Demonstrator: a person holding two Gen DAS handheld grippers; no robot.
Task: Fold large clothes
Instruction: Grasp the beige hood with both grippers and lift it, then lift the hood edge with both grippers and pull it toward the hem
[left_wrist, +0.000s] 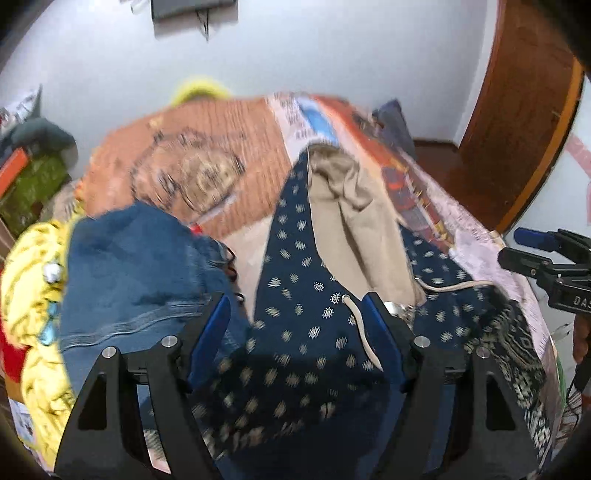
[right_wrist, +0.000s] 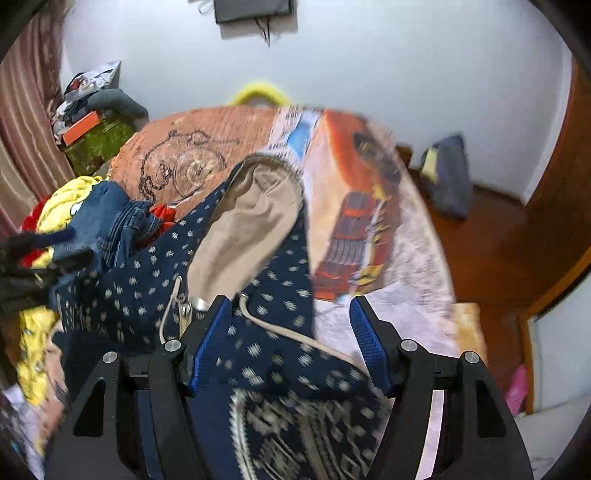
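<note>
A navy hoodie (left_wrist: 295, 258) (right_wrist: 284, 266) with small pale motifs lies spread on the bed, its beige-lined hood (left_wrist: 351, 206) (right_wrist: 251, 221) turned open towards the far side. A pale drawstring (left_wrist: 364, 332) (right_wrist: 295, 336) and a metal zip pull (left_wrist: 397, 308) (right_wrist: 184, 314) show near the neck. My left gripper (left_wrist: 297, 306) hovers open over the hoodie's chest, cloth beneath its jaws, not pinched. My right gripper (right_wrist: 290, 306) is open above the hoodie's right side. Each gripper appears blurred in the other's view: left gripper (right_wrist: 79, 245), right gripper (left_wrist: 511, 245), empty.
Blue jeans (left_wrist: 140, 266) (right_wrist: 110, 218) and a yellow garment (left_wrist: 29, 277) are heaped at the bed's left. The printed orange bedcover (left_wrist: 207, 155) (right_wrist: 369, 206) lies under everything. A wooden door (left_wrist: 517, 110), a bag on the floor (right_wrist: 448, 173) and clutter (right_wrist: 96, 125) by the wall surround the bed.
</note>
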